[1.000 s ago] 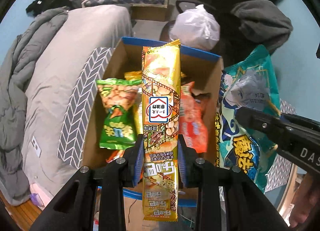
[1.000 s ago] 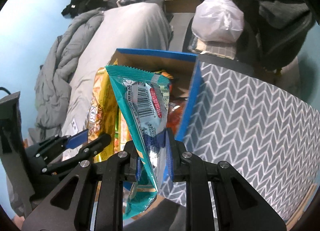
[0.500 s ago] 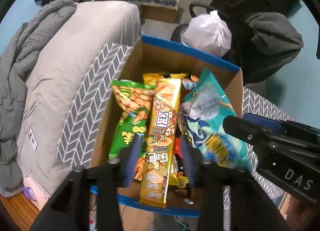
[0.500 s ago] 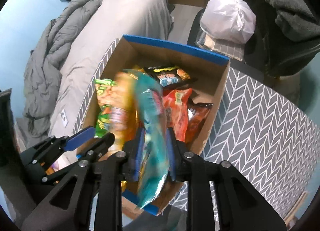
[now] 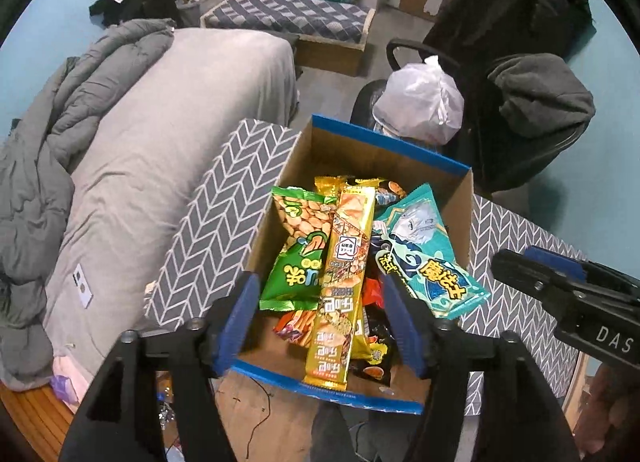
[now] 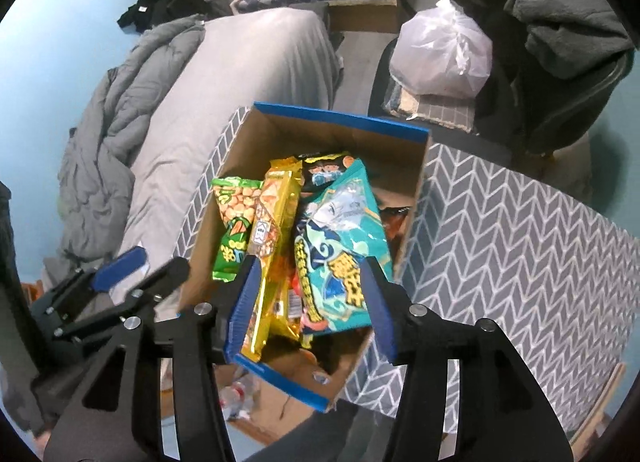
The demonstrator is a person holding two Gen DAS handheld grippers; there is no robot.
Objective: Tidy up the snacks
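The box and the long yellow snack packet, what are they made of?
The box looks like cardboard: dull brown inner walls, a thin folded rim with a printed blue edge. The long yellow snack packet looks like glossy plastic or foil film: it glints, crinkles and has crimped sealed ends. Which film it is can't be told.

Snacks [image 5: 344,274] in box [image 5: 384,138]; bed [image 5: 168,134] left

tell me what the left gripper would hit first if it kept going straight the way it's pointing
Most likely the long yellow snack packet lying on top of the pile in the cardboard box. It sits centred in the line of the left gripper, whose jaws are opening with nothing pressed between them. Depth is hard to judge.
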